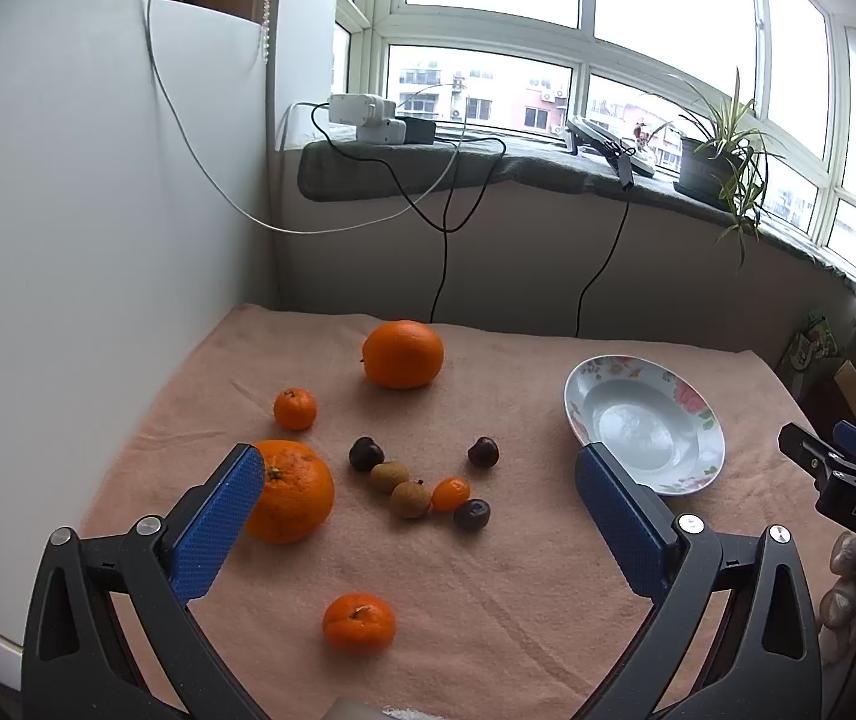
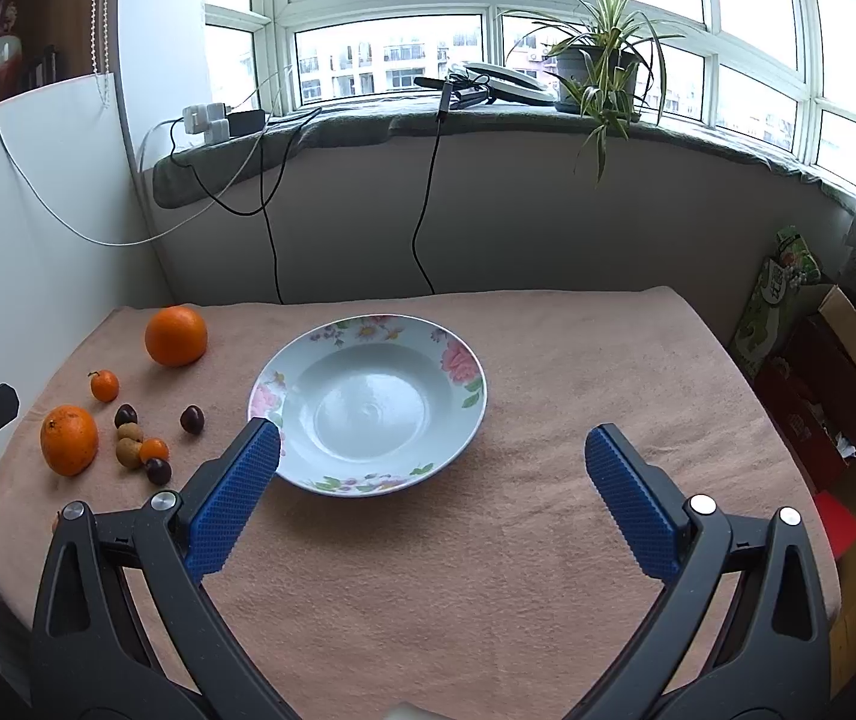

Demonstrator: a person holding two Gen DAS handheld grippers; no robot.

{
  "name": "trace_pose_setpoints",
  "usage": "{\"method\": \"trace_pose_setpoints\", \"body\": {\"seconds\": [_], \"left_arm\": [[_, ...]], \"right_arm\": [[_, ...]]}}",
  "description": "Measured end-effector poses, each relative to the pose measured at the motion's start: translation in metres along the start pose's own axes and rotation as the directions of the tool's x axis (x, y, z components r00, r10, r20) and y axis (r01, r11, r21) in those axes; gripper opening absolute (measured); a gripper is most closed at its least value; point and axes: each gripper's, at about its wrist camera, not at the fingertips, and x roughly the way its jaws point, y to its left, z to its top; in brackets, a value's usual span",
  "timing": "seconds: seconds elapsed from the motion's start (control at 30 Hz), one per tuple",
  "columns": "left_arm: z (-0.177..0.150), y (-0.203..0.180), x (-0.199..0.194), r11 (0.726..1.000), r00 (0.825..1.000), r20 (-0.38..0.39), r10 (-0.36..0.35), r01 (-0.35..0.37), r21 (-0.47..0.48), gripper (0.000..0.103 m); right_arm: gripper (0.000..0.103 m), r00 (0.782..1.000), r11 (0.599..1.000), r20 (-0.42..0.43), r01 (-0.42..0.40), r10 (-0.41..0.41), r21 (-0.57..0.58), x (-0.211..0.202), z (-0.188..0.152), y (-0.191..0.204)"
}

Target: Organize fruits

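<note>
Left wrist view looks down on a pink cloth (image 1: 487, 600) with the fruit spread over its left half: a big orange (image 1: 402, 354) at the back, a small mandarin (image 1: 295, 408) nearer, a second orange (image 1: 293, 492) just beside the left finger, and another mandarin (image 1: 359, 623) closest to the camera. Between them sits a loose cluster of three dark cherries (image 1: 366, 453), two brown longans (image 1: 410, 499) and a kumquat (image 1: 450, 493). A floral plate (image 1: 691, 402) lies empty to the right, well apart from the fruit.

The left gripper (image 1: 422, 468) hangs above the cloth with its blue pads spread wide and nothing between them. The right gripper (image 2: 430, 450) is likewise wide open and empty, hovering over the near edge of the plate (image 2: 463, 360); in the left wrist view its black body shows at the right edge, printed "DAS".

A green bag (image 2: 778, 294) beside the table carries writing too small to read.
</note>
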Motion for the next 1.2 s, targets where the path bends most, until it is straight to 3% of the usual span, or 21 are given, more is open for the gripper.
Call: {"method": "trace_pose_setpoints", "body": {"seconds": [1.2], "left_arm": [[-0.0005,-0.0020,-0.0013,1.000,1.000,-0.003,-0.004,0.004,-0.003,0.103]], "right_arm": [[0.103,0.999,1.000,-0.024,-0.022,0.022,0.004,0.0047,-0.0019,0.0028]]}}
